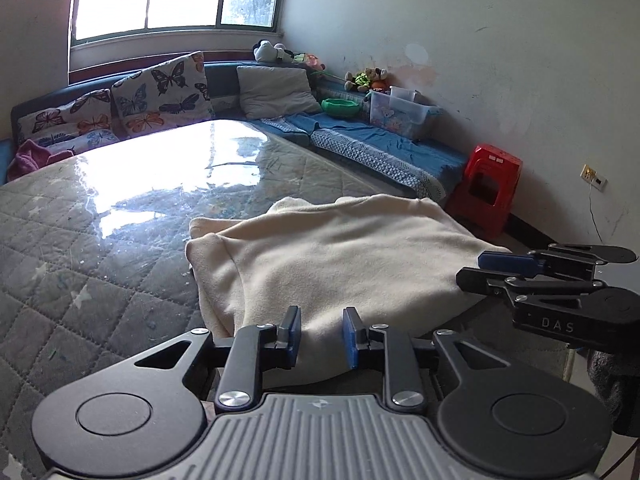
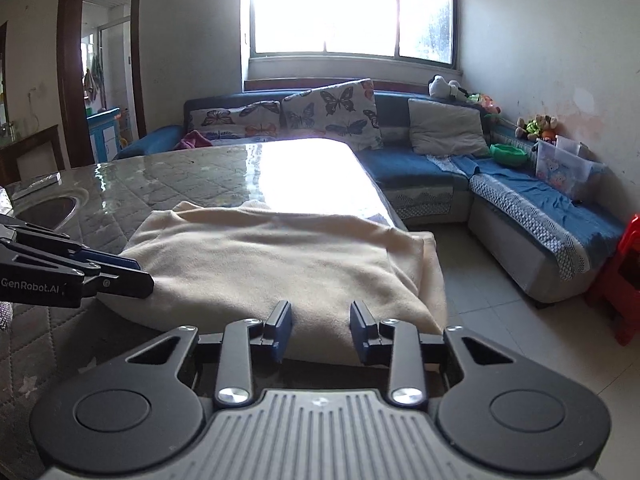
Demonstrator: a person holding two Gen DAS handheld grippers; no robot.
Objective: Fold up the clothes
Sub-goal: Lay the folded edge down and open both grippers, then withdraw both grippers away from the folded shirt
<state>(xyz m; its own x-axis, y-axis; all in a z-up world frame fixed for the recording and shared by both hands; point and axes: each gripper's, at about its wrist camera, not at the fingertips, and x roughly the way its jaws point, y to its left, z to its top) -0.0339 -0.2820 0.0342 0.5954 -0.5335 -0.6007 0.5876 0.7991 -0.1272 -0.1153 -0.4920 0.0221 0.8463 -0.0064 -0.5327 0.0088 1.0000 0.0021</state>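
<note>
Cream fleece, a folded garment [image 1: 336, 256], lies on the near corner of a quilted table [image 1: 80, 272] under a glossy clear cover. From the left wrist view, the left gripper [image 1: 321, 334] sits at the garment's near edge with its blue pads [image 1: 295, 334] a narrow gap apart. The cloth lies just ahead of and below the pads and fills the gap between them, but whether they pinch any of it is hard to judge; no fold is visibly clamped. To the right, the right gripper [image 1: 486, 270] reaches in sideways at the garment's right edge, its fingers seen edge-on, so their spacing cannot be read here. Window glare washes out much of the tabletop.

From the right wrist view, the right gripper [image 2: 321, 330] stands at the garment [image 2: 280, 256] near its front edge, pads apart by a modest gap, with cloth beyond them and nothing seen pressed between. The left gripper [image 2: 136, 272] enters from the left, touching or just over the garment's left edge; contact is unclear. A red stool [image 2: 624, 280] is cut off at the right.
</note>
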